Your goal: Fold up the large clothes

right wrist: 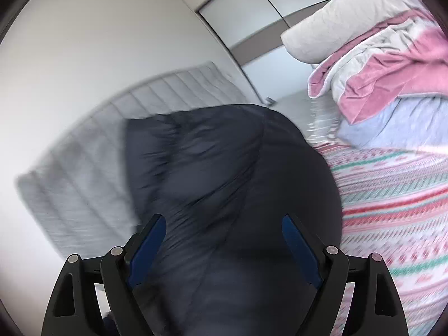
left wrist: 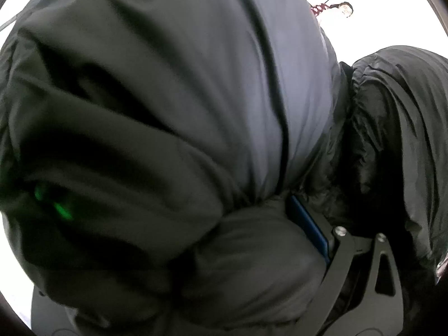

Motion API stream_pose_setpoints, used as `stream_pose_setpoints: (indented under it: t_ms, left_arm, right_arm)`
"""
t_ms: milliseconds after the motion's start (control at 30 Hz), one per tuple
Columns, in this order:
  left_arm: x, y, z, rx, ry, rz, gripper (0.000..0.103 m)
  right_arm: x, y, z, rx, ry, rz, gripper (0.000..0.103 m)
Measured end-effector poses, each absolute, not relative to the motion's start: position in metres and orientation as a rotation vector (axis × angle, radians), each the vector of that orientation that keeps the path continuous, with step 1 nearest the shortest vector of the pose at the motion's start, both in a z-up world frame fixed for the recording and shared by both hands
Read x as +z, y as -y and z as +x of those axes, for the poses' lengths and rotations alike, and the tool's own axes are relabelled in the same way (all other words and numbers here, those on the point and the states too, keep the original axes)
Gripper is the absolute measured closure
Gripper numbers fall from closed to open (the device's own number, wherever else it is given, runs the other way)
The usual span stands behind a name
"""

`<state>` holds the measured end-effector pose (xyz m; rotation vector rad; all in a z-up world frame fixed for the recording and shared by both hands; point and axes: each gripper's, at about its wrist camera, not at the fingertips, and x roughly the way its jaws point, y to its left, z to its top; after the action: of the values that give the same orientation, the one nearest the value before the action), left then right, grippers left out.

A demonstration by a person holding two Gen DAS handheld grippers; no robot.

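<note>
Left wrist view: we see a dark padded jacket [left wrist: 173, 106] filling nearly the whole field, its smooth shell bunched into thick, soft folds with one long seam running down the middle. A puckered, quilted portion lies at the right. Only one blue-padded finger [left wrist: 308, 224] of the left gripper [left wrist: 280, 229] shows, pressed against the fabric; the other is buried under cloth, so we cannot tell how its jaws stand.

Right wrist view: we see the same jacket [right wrist: 224, 173] heaped on a bed, against a grey upholstered headboard [right wrist: 84, 151] and beside a striped patterned bedspread [right wrist: 392, 196]. The right gripper [right wrist: 224, 240] has its jaws wide apart, the blue pads [right wrist: 145, 249] flanking the cloth without visibly pressing it. Further right, we see a white pillow [right wrist: 336, 28] and a pink-and-white blanket [right wrist: 392, 64] piled up.
</note>
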<state>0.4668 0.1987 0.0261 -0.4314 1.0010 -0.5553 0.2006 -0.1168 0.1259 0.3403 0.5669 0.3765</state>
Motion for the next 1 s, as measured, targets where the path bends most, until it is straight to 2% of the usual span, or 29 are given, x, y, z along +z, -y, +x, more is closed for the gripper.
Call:
stream_pose_setpoints:
  t_ms: [133,367,500,800,1000]
  left_arm:
    - [0.028,-0.191,0.467,-0.552,-0.998,-0.424,0.004]
    - [0.016,-0.227,0.456,-0.549,-0.99,-0.517,0.004]
    - [0.013,-0.241,0.456,-0.529,-0.997,-0.558,0.004]
    - [0.025,-0.277,0.456,-0.426,-0.978,-0.65,0.004]
    - [0.06,-0.33,0.434,-0.378,-0.785,-0.876,0.004]
  right_arm:
    - [0.139,0.033,0.233,0.311,-0.619,0.011,0.016]
    - [0.078,-0.067,0.267,0.317,-0.708,-0.254,0.008]
    - [0.049,-0.094,0.273,0.319,-0.729,-0.304,0.002]
    - [0.01,-0.12,0.279,0.267,-0.76,-0.361,0.001]
    - [0.001,-0.115,0.28,0.277,-0.77,-0.328,0.0]
